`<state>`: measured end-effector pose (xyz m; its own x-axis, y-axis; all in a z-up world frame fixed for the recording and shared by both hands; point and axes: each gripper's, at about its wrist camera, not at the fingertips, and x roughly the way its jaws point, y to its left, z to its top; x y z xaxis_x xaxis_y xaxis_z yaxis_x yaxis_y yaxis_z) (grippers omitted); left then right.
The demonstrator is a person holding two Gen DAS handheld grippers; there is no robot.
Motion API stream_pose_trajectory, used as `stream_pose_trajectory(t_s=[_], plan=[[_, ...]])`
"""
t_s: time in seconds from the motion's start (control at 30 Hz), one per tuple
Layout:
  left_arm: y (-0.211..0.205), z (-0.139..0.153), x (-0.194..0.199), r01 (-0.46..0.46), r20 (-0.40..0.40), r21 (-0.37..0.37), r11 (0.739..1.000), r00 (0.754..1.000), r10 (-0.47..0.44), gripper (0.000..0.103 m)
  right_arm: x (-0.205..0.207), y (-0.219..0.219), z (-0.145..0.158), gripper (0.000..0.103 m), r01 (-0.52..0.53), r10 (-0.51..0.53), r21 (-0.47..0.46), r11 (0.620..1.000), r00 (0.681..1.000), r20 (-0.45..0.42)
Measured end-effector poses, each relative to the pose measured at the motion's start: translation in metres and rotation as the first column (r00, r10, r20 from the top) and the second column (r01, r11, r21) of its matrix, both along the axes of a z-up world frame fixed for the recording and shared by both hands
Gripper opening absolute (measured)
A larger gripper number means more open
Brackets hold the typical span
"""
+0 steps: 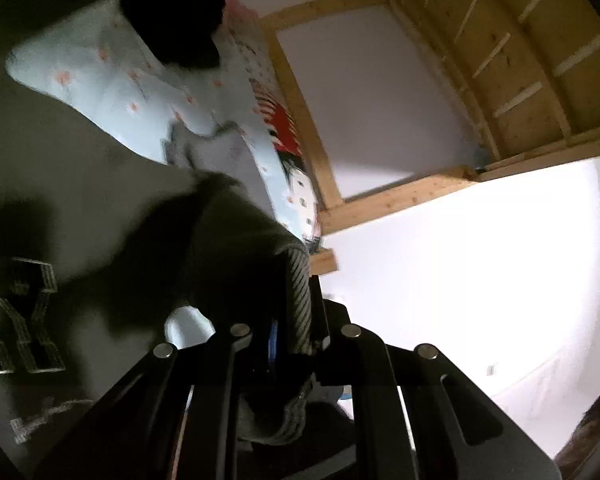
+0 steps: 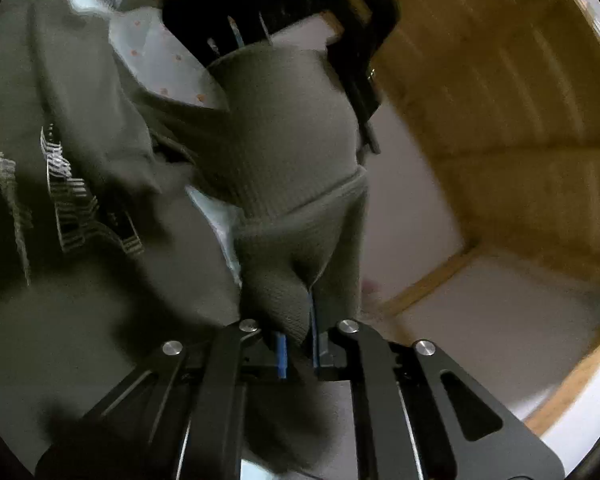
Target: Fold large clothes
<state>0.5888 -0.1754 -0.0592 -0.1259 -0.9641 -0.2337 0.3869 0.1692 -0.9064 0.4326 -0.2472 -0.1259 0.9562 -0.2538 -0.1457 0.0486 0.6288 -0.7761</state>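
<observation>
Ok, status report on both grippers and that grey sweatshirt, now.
Left gripper shut on the ribbed hem of the grey printed sweatshirt. Right gripper shut on the same garment, lifted over the pale floral bedsheet. Nothing seen blocking.

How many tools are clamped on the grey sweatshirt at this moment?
2. The left tool pinches the ribbed cuff of the sweatshirt; the right tool grips a fold of it lower down. The left tool also shows at the top of the right view.
</observation>
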Motion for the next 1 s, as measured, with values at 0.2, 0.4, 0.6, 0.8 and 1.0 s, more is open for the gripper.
stream_pose_trajectory(t_s=[0.2,0.4,0.6,0.8,1.0], plan=[[0.129,0.028,0.036,-0.238,0.116,0.094,0.967,0.967,0.227,0.010,0.041,0.091,0.022,0.008,-0.119,0.118,0.127,0.985,0.993,0.022],[0.251,0.027,0.061,-0.486,0.236,0.286,0.826,0.871,0.431,0.011,0.087,0.200,0.019,0.008,-0.291,0.304,0.192,0.937,0.952,-0.041],[0.331,-0.088,0.106,-0.563,0.218,0.614,0.554,0.795,0.566,0.015,0.147,0.283,-0.046,0.010,-0.263,0.342,0.258,0.930,0.876,-0.341],[0.327,-0.088,0.112,-0.626,0.375,0.651,0.429,0.757,0.535,0.048,0.102,0.249,-0.007,0.099,-0.392,0.517,0.449,0.803,0.833,-0.198],[0.333,-0.034,0.081,-0.814,0.587,0.499,0.298,0.570,0.574,0.086,0.129,0.135,0.035,0.099,-0.072,0.257,0.638,0.767,0.945,-0.202]])
